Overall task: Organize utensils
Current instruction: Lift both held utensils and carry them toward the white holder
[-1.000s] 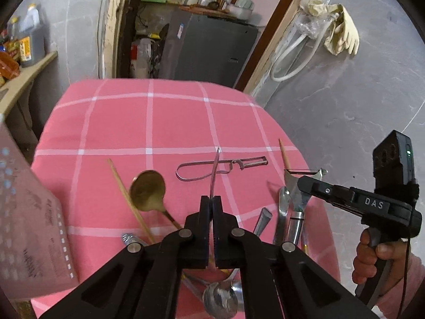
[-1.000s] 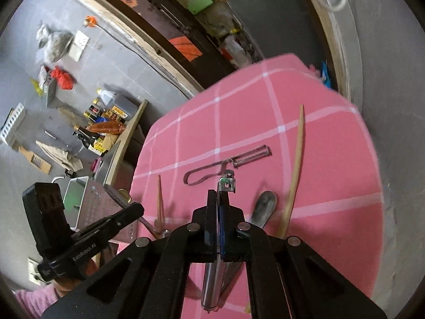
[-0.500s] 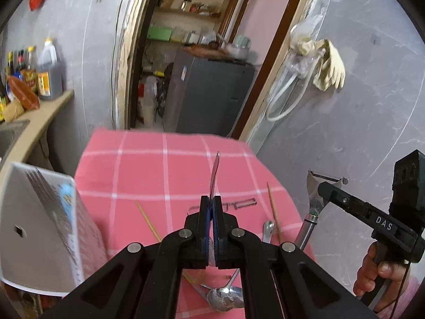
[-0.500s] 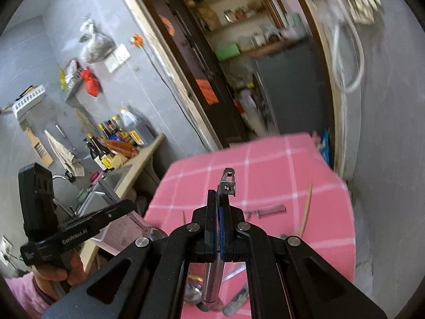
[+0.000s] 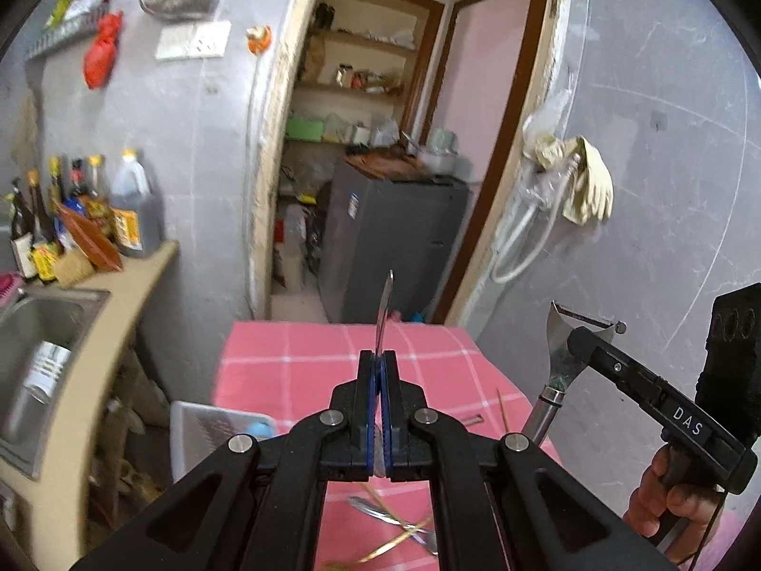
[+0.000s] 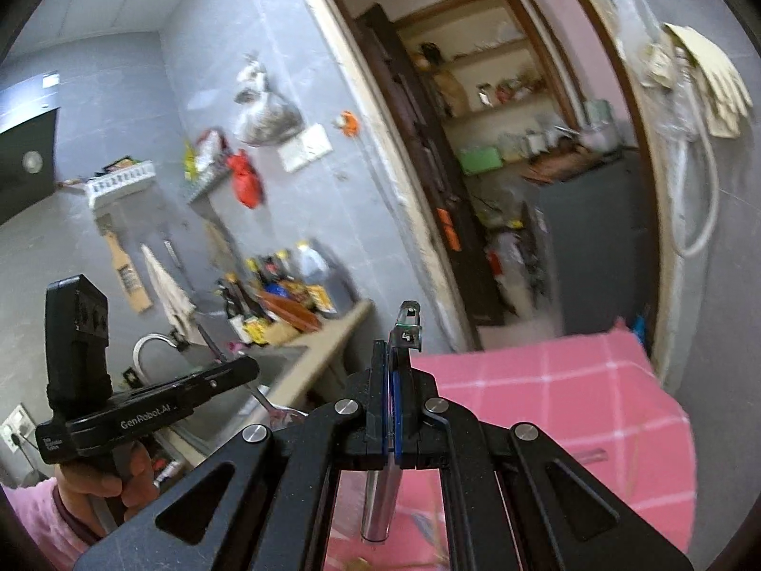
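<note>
Steel, item one: a thin metal utensil handle (image 5: 383, 314), pinched between the pressed-together pads of my left gripper (image 5: 378, 371), its tip standing up above the table; I cannot tell from this view whether it is a spoon or a fork.

Item two: a steel Y-peeler (image 5: 557, 357), clamped in my right gripper (image 6: 393, 380), blade end up, round handle hanging below the pads. From the right wrist view the peeler (image 6: 404, 328) sits edge-on between the closed blue-lined pads. Both grippers are raised clear of the table, the right one off to the side of the left and well apart from it.

Item three: table with pink checked cloth (image 5: 304, 371). On its near part, partly hidden under my left gripper, lie a few loose utensils (image 5: 380, 516), crossing one another, types unclear. A wooden chopstick (image 5: 502, 407) lies near the right edge.

Item four: white perforated basket (image 5: 200, 433), just beside the table's left edge.

Item five: steel sink (image 5: 43, 333) set in a beige counter, further left, with sauce bottles (image 5: 128, 211) at the counter's back.
</note>
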### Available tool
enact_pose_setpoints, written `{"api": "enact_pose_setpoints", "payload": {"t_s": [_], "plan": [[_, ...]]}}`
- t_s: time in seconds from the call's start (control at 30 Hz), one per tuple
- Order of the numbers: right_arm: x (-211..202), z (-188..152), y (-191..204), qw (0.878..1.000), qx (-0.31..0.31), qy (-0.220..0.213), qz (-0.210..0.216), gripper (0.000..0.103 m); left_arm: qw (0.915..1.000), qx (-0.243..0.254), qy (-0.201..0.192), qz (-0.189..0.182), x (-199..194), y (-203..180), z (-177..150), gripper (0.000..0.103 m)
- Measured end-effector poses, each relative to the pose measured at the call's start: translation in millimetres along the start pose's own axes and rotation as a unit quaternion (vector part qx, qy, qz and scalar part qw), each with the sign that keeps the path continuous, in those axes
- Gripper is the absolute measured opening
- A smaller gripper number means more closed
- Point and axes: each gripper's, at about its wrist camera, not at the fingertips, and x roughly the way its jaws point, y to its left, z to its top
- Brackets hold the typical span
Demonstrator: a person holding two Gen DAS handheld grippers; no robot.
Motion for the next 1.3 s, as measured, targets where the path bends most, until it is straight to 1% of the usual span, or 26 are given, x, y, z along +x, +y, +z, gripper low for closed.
{"api": "enact_pose_setpoints", "payload": {"t_s": [0.13, 0.33, 0.43, 0.57, 0.73, 1.03, 1.2, 1.3], "plan": [[15.5, 3.2, 33.7, 0.999, -0.013, -0.015, 0.031, 0.002, 0.9998, 0.0, -0.013, 0.014, -19.6, 21.0, 7.0, 0.002], [38.8, -7.1, 76.6, 0.997, -0.035, -0.022, 0.063, 0.002, 0.9991, -0.006, -0.021, 0.036, -37.1, 59.8, 7.0, 0.002], [47.8, -16.4, 93.9, 0.996, -0.052, -0.021, 0.07, 0.002, 0.999, -0.013, -0.016, 0.04, -35.2, 76.8, 1.7, 0.002], [58.5, -29.2, 108.3, 0.995, -0.076, -0.015, 0.065, 0.002, 0.9992, -0.019, -0.004, 0.035, -27.1, 92.4, -9.5, 0.002], [72.5, -47.1, 109.2, 0.995, -0.087, 0.001, 0.051, 0.002, 0.9994, -0.026, 0.009, 0.022, -13.0, 104.4, -23.8, 0.003], [90.3, -72.7, 92.4, 0.996, -0.073, 0.034, 0.041, 0.002, 0.999, -0.001, 0.042, 0.014, 12.3, 100.9, -46.1, 0.003], [98.0, -82.4, 85.2, 0.995, -0.066, 0.053, 0.043, 0.002, 0.9977, -0.012, 0.066, 0.008, 22.7, 104.0, -56.6, 0.003], [101.3, -87.7, 84.1, 0.995, -0.066, 0.061, 0.046, 0.002, 0.9972, -0.018, 0.073, 0.005, 25.2, 106.4, -59.9, 0.003]]}}
